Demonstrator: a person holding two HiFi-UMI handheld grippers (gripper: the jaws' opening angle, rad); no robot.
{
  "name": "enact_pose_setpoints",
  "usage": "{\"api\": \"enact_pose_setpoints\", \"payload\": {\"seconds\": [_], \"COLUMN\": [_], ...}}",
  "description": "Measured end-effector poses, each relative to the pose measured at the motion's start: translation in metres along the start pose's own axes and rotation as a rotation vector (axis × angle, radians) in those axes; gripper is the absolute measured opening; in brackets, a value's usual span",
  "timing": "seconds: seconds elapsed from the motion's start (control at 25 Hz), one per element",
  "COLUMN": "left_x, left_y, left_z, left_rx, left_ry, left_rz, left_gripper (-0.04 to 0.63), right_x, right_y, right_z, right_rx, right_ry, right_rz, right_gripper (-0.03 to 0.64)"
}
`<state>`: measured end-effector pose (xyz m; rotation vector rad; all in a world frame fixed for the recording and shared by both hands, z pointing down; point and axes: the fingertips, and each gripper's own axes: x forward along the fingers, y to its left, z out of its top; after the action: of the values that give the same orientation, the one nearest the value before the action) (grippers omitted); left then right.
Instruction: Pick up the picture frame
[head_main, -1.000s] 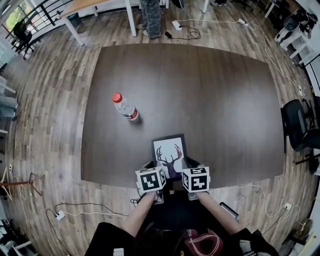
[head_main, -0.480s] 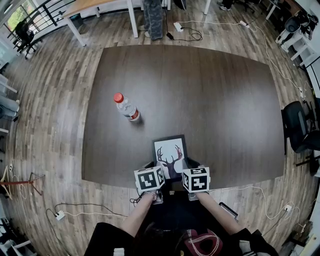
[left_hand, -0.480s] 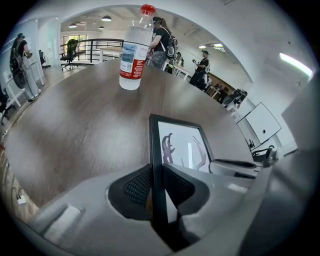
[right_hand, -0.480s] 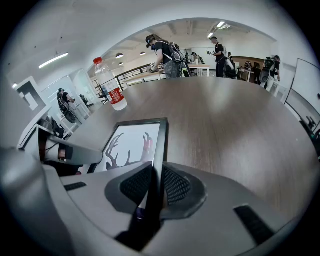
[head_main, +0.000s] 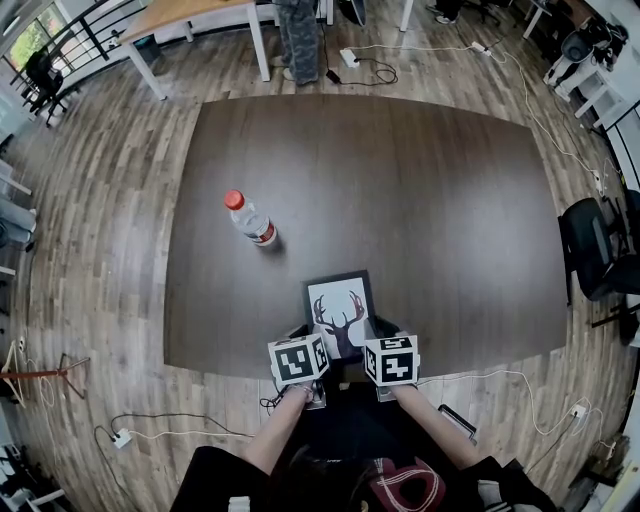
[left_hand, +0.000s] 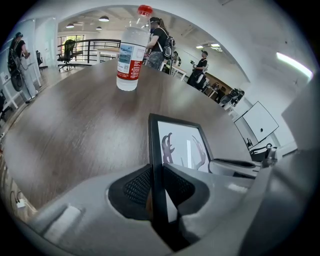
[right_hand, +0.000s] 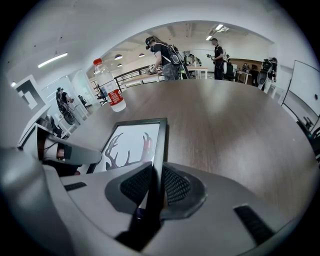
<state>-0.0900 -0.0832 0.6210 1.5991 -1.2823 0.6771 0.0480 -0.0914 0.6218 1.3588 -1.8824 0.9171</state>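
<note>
Left hand-held gripper (left_hand: 156, 189) pinching the picture frame (head_main: 340, 303) by its left edge, right hand-held gripper (right_hand: 154, 189) pinching its right edge, frame between them over the tabletop (head_main: 420, 180), water bottle (head_main: 250, 217) well beyond the left one.

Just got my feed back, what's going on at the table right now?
A person has the left gripper clamped on the left edge of the picture frame and the right gripper on its right edge, at the near side of the table. Whether it is lifted yet is unclear. A water bottle stands untouched farther off.
</note>
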Motion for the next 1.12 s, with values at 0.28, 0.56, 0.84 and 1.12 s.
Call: {"api": "enact_pose_setpoints", "payload": {"seconds": [0.28, 0.56, 0.84, 1.12], "left_x": [-0.009, -0.019, -0.037, -0.057], "left_y": [0.003, -0.001, -0.008, -0.017], "left_z": [0.009, 0.023, 0.049, 0.072], "left_rx": [0.020, 0.048, 0.071, 0.125], "left_ry": [-0.033, -0.082, -0.163, -0.264], "left_rz": [-0.008, -0.013, -0.052, -0.058], "left_gripper": [0.077, 0.077, 0.077, 0.077], "right_x": [-0.005, -0.013, -0.029, -0.048], "right_y": [0.007, 0.009, 0.012, 0.016], "right_z": [0.008, 0.024, 0.052, 0.076], "right_rx": [-0.009, -0.005, -0.023, -0.031], "right_ry": [-0.035, -0.088, -0.190, -0.274], "right_rz": [-0.009, -0.012, -0.025, -0.017], "right_gripper": [0.071, 0.071, 0.071, 0.072]}}
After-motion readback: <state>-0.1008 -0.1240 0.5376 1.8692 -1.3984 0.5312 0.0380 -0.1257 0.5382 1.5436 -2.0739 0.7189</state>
